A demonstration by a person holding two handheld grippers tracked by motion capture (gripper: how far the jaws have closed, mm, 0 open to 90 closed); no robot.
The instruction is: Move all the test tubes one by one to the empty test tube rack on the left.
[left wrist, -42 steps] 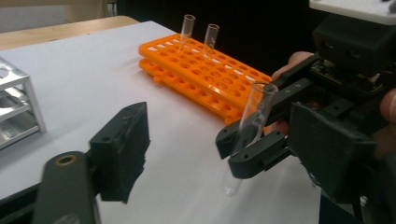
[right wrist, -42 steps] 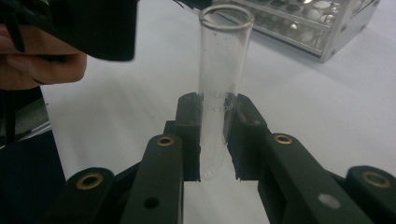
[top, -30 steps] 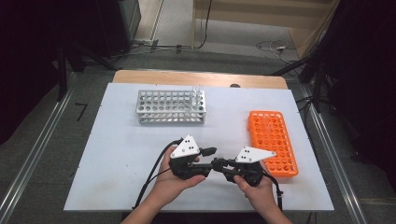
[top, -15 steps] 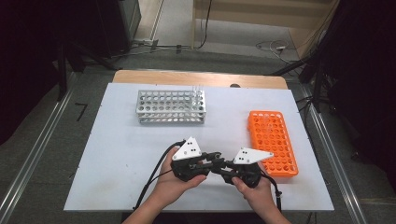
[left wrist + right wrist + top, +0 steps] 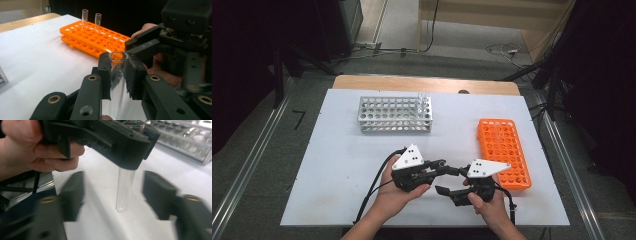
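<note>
Between the two grippers, near the table's front edge, a clear glass test tube [image 5: 117,75] hangs upright, open mouth up, rounded bottom w/ free air under it above the white table [image 5: 337,165]. Left gripper [image 5: 117,72] is clamped on its upper part, pads pressing both sides. Right gripper [image 5: 113,195] has just been opening; its jaws stand wide either side of the tube, pads not touching it. Orange rack [image 5: 504,150] sits just right of the hands w/ two tubes [image 5: 90,20] at its far end. Metal rack [image 5: 395,114] stands farther back, well apart.
</note>
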